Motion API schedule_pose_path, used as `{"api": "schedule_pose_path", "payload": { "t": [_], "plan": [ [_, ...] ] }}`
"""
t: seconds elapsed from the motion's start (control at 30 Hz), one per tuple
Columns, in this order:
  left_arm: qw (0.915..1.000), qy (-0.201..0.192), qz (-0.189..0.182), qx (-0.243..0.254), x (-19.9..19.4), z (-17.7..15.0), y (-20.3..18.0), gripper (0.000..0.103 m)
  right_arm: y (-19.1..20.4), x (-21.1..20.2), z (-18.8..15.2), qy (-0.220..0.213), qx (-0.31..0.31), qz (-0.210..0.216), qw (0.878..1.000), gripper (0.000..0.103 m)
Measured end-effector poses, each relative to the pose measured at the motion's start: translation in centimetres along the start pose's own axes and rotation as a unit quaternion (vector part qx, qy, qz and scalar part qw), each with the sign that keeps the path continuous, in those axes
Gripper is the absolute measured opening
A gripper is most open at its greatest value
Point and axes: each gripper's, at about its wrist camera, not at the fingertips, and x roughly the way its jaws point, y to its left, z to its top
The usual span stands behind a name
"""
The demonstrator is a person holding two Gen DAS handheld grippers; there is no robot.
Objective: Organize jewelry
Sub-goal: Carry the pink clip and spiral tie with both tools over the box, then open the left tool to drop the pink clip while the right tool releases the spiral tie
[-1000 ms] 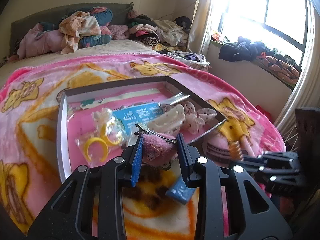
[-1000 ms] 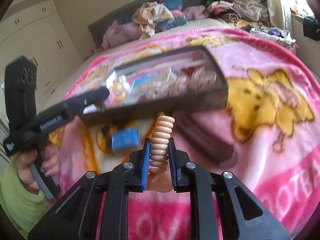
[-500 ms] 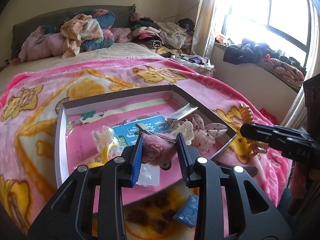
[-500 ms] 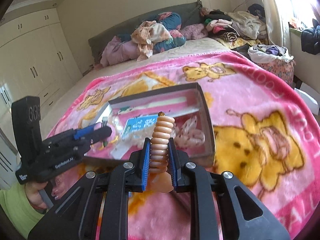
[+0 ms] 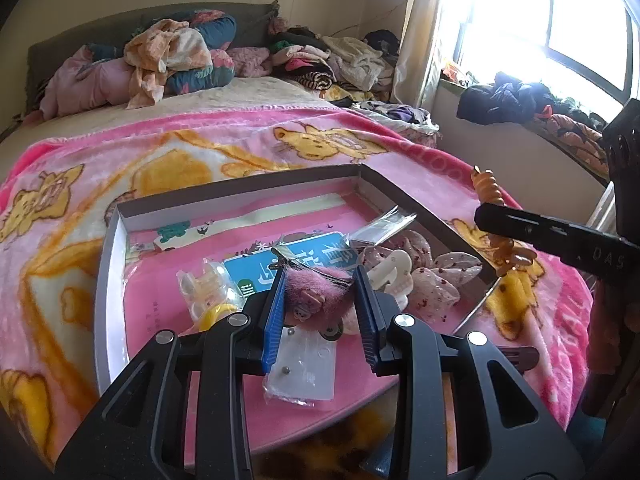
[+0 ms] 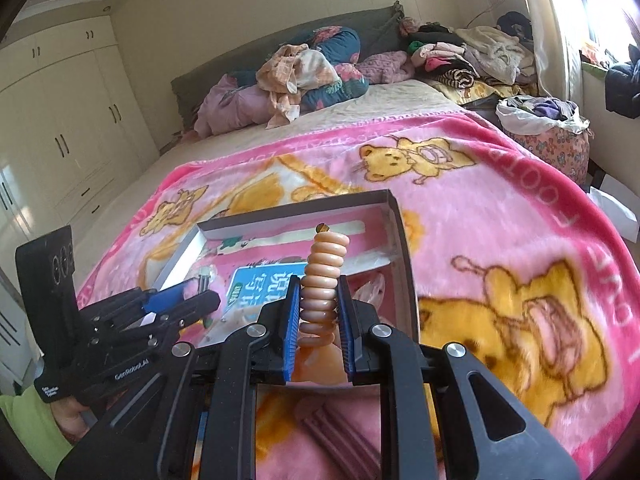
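Left wrist view, left claw point(image 5: 320, 300) gripping one pink furry clip point(image 5: 316, 294), right claw point(image 6: 319, 312) gripping one coiled hair tie point(image 6: 323, 280), one tray point(image 5: 108, 240)

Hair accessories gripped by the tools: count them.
2. A fuzzy pink hair clip is pinched in the left tool above the grey box; an orange spiral hair tie is clamped in the right tool.

Daylight floods in from the window point(image 5: 576, 28), blown out to white glare in both views. The blanket point(image 6: 500, 200) is evenly lit and sharp. Fisheye bending curves the walls, with dark vignetting at the corners
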Motion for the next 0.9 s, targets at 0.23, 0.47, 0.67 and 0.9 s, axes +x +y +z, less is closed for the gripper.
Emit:
{"api": "schedule_pose_path", "payload": {
  "t": [0.23, 0.47, 0.67, 0.9],
  "plan": [
    [0.9999, 0.010, 0.006, 0.001, 1.2, -0.1, 0.0, 0.024, -0.5, 1.5, 0.5, 0.010, -0.006, 0.001, 1.000, 0.017],
    [0.9998, 0.019, 0.011, 0.001, 2.0, -0.3, 0.3, 0.024, -1.1, 3.1, 0.5, 0.027, -0.005, 0.005, 1.000, 0.017],
    [0.9998, 0.019, 0.012, 0.000, 2.2, -0.3, 0.4, 0.025, -1.3, 4.2, 0.1, 0.043, -0.006, 0.007, 0.999, 0.017],
    [0.9997, 0.019, 0.012, -0.002, 2.3, -0.4, 0.5, 0.025, -1.3, 4.8, -0.6, 0.057, -0.003, 0.014, 0.998, 0.020]
  ]
}}
